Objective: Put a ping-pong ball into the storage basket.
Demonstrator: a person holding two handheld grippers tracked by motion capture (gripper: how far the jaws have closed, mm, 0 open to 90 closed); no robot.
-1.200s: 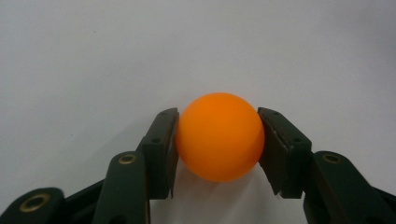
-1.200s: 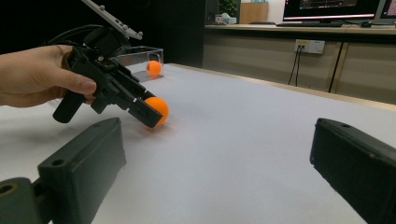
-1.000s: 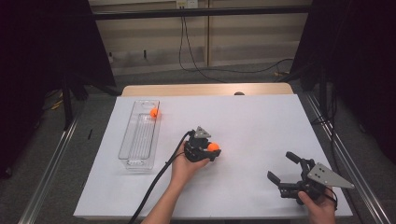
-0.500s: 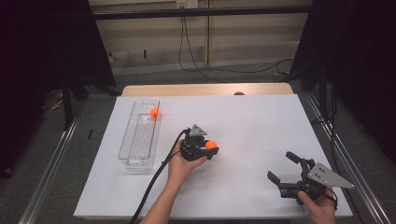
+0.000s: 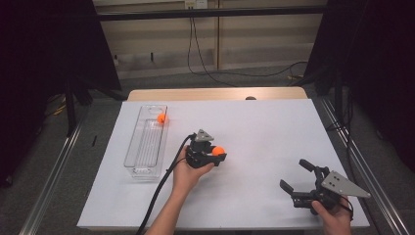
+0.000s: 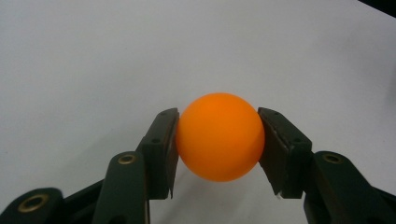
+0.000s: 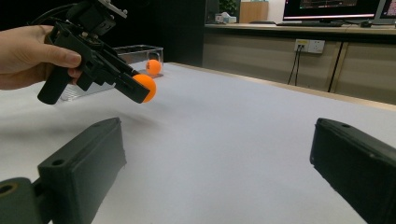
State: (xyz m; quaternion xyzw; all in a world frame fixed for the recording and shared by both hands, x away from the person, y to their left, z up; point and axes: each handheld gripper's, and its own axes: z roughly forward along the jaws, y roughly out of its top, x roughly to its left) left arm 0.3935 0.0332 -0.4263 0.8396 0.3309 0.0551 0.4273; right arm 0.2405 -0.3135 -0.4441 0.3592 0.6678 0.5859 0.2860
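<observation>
My left gripper (image 5: 219, 152) is shut on an orange ball (image 5: 218, 151) and holds it a little above the white table, near the middle. In the left gripper view the ball (image 6: 220, 136) sits squeezed between both black pads. In the right gripper view the same ball (image 7: 145, 87) hangs clear of the surface in the left gripper (image 7: 142, 89). A second orange ball (image 5: 161, 118) lies at the far end of the clear tray (image 5: 143, 169). My right gripper (image 5: 298, 178) stands open and empty near the front right corner.
The white sheet (image 5: 274, 127) covers the table, with a wooden strip (image 5: 215, 93) along its far edge. The left gripper's black cable (image 5: 159, 191) trails toward the front edge. Dark curtains and metal rails flank both sides.
The left gripper with its ball has drifted slightly left and away from the front edge. The right gripper has stayed put.
</observation>
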